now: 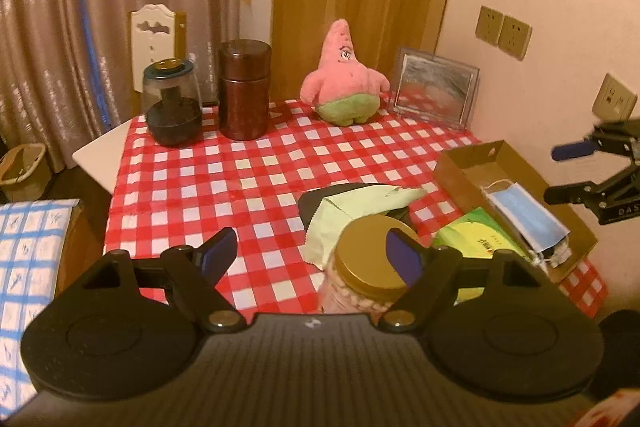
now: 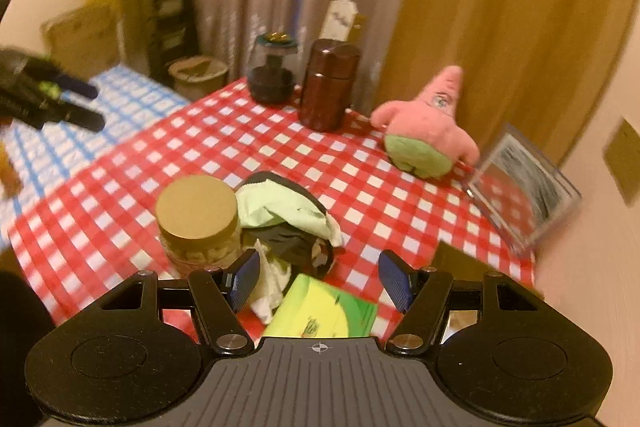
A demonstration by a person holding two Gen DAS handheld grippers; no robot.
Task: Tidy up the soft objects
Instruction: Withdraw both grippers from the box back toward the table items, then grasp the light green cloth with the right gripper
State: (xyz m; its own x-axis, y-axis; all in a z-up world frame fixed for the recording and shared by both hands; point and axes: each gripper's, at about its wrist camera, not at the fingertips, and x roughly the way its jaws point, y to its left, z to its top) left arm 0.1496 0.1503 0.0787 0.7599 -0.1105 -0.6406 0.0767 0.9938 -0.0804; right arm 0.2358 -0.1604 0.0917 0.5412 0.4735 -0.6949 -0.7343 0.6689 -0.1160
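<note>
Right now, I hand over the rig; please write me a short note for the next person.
Left hand-held gripper: open, empty, above the gold-lid jar.
Right hand-held gripper: open, empty, over the green packet.
Done: blue face mask lies in the cardboard box.
Left: light green cloth on the dark pouch mid-table; pink plush at the far edge.

Pink star plush point(image 1: 343, 77) upright at red-checked table's point(image 1: 248, 163) far edge

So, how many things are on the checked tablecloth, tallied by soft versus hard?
Soft: 3 – pink starfish plush, light green cloth, blue face mask
Hard: 6 – gold-lid jar, brown canister, dark glass jar, picture frame, cardboard tray, green packet
Total: 9
</note>
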